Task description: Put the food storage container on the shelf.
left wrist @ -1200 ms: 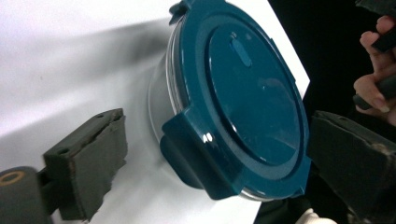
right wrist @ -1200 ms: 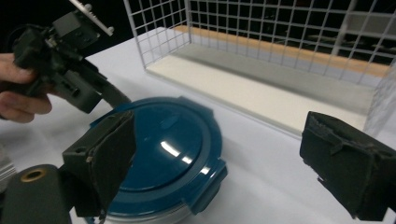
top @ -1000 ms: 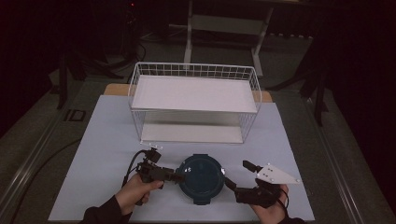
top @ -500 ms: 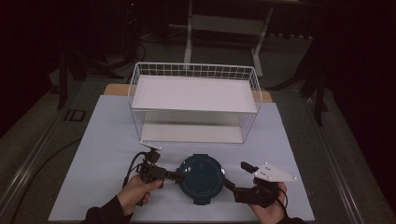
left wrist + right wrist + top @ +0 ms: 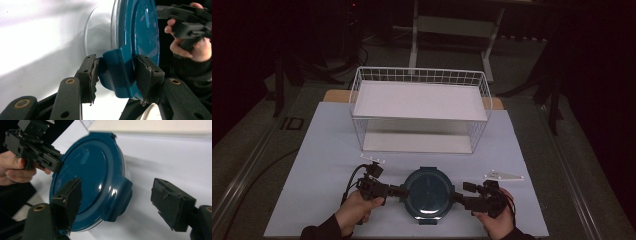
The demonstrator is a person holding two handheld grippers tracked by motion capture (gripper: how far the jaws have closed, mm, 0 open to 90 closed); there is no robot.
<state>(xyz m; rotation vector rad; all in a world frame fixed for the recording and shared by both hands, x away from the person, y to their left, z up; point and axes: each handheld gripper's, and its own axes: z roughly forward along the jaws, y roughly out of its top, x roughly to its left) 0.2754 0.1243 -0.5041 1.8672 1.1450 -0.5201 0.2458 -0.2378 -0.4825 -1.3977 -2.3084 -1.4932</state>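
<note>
Left gripper view: lid tab (image 5: 117,72) between fingers (image 5: 91,75)

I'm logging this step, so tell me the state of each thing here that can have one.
Round container: upright on the table, teal lid on.
Left lid tab: between the pads, which look pressed on it.
Right lid tab: between the pads, untouched.
Left gripper: jaws just closing, shut on the tab.
Right gripper: jaws just closing, open.
Wire basket: upright.
</note>
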